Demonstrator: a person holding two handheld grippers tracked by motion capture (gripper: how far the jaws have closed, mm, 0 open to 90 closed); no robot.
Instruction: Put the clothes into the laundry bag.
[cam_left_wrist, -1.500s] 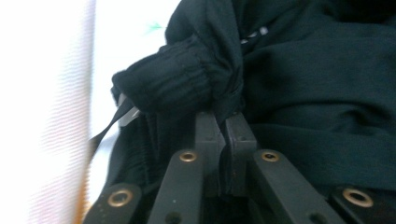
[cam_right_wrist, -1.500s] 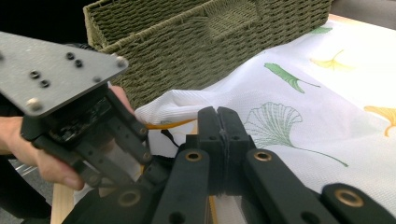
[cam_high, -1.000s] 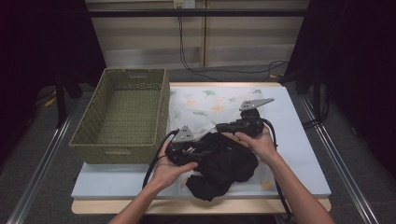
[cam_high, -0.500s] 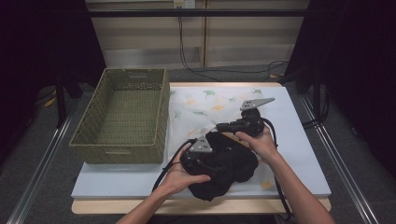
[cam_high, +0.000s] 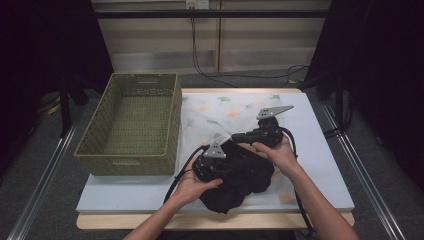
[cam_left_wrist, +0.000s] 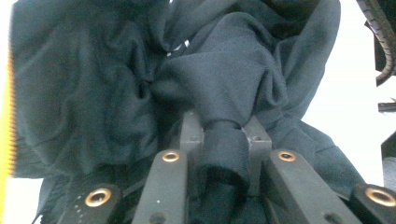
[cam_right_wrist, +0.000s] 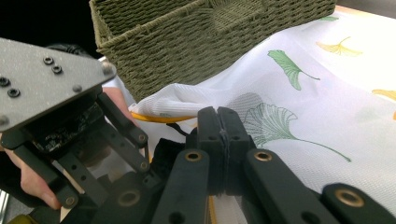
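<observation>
The left gripper has just been closing, and its jaws now pinch a fold of the black garment, which lies bunched at the near edge of the table. Just beyond it, the right gripper is clamped tight on the edge of the white leaf-print mesh bag. A woven basket stands to the left.

Open table to the right, basket wall to the left

The woven basket blocks the left side of the table, its near wall just beside the left gripper. The 2 grippers crowd the middle over the black garment and the leaf-print mesh bag, with the right gripper close by. The far right pad lies bare, as does the front-left strip.
</observation>
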